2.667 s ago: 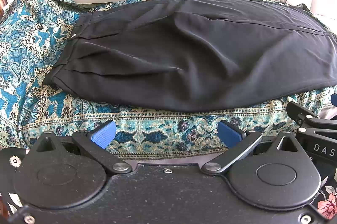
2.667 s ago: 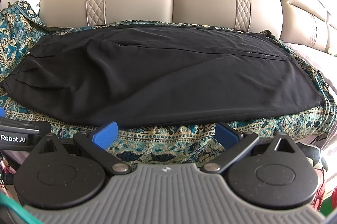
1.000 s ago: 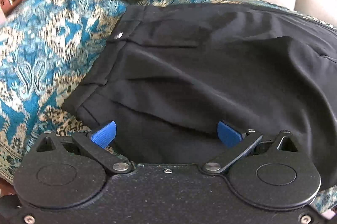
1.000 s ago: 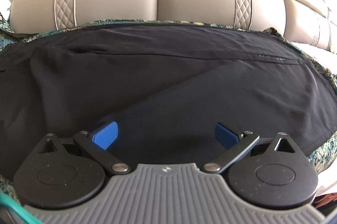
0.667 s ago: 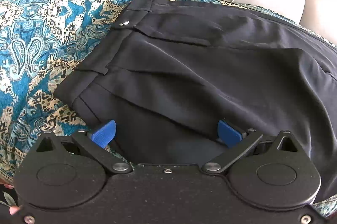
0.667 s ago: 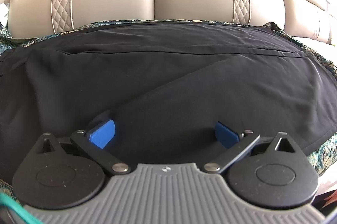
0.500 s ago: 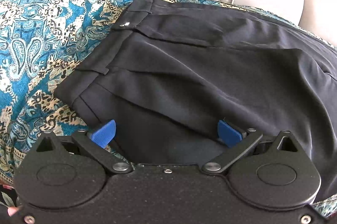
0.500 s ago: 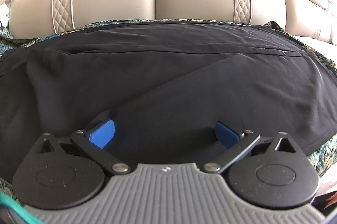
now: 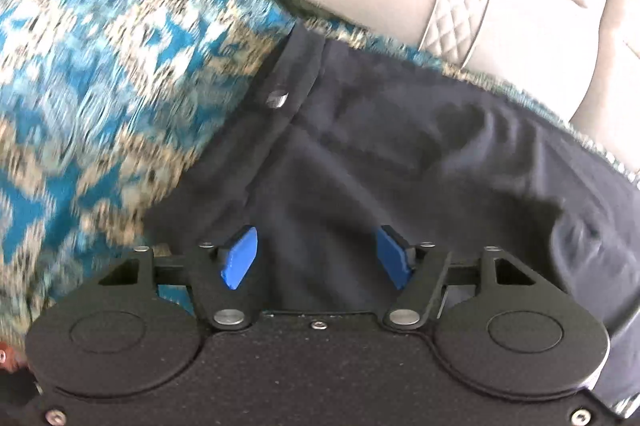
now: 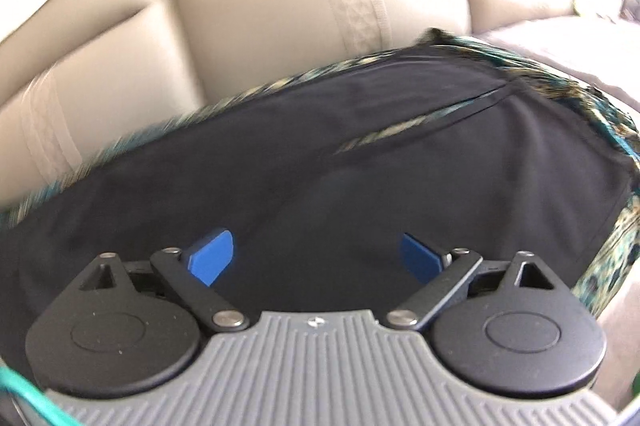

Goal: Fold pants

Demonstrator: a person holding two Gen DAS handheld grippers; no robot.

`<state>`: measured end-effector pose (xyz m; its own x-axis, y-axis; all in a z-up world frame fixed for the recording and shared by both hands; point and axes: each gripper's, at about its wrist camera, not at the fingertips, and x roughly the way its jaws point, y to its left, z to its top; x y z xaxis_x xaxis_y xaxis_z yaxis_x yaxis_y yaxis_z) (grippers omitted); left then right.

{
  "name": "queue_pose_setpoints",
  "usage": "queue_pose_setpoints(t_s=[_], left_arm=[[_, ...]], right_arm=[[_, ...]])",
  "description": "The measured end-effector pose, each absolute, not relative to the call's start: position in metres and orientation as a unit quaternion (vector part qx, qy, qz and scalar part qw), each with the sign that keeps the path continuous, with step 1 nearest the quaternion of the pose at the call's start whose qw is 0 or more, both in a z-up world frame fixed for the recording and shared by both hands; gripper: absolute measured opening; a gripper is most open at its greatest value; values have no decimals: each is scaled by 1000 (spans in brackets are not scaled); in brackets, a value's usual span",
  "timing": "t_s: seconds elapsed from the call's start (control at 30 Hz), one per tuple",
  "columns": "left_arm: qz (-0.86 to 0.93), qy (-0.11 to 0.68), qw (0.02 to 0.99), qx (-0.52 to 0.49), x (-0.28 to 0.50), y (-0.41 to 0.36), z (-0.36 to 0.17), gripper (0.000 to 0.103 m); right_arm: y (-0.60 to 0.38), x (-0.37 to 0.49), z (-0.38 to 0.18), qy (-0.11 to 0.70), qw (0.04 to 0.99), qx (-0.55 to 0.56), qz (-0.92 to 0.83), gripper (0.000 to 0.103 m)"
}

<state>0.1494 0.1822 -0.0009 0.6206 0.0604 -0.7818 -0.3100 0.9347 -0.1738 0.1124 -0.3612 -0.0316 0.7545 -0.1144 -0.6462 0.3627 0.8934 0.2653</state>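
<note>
Black pants lie spread across a patterned blanket on a sofa seat. In the left wrist view the waistband end of the pants [image 9: 360,162] shows with its metal button [image 9: 276,99]. My left gripper [image 9: 316,258] is over the near edge there; its jaws are closing, with black cloth lying between the blue pads [image 9: 240,258], not pinched. In the right wrist view the leg end of the pants [image 10: 400,194] fills the middle. My right gripper [image 10: 316,258] stands wide, its jaws starting to close, with cloth between the pads [image 10: 210,260] but not pressed.
The blue and beige patterned blanket [image 9: 100,66] runs out to the left of the waistband and rims the leg ends [image 10: 616,234]. A strip of the blanket [image 10: 400,132] shows between the two legs. The beige sofa backrest [image 10: 240,26] rises right behind the pants.
Both views have rolled and blurred as the hands moved. The left gripper's pads have come closer together over the cloth. The right view has swung toward the leg ends.
</note>
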Motion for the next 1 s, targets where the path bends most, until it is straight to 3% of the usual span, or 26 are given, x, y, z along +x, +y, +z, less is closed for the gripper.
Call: queue_pose_setpoints(t_s=[0.17, 0.33, 0.6, 0.83, 1.0], left_arm=[[102, 438, 871, -197, 223, 193, 28, 72], [147, 443, 855, -228, 309, 203, 33, 72], [220, 432, 845, -226, 415, 199, -2, 74], [283, 441, 816, -246, 459, 203, -39, 75], [296, 436, 819, -226, 468, 193, -52, 88]], right_arm=[[-423, 183, 0, 334, 881, 289, -168, 92], [-456, 258, 9, 348, 868, 277, -220, 92], [-484, 352, -30, 369, 851, 245, -281, 90], [-506, 410, -67, 400, 830, 229, -315, 92], [-513, 443, -79, 402, 828, 229, -317, 96]])
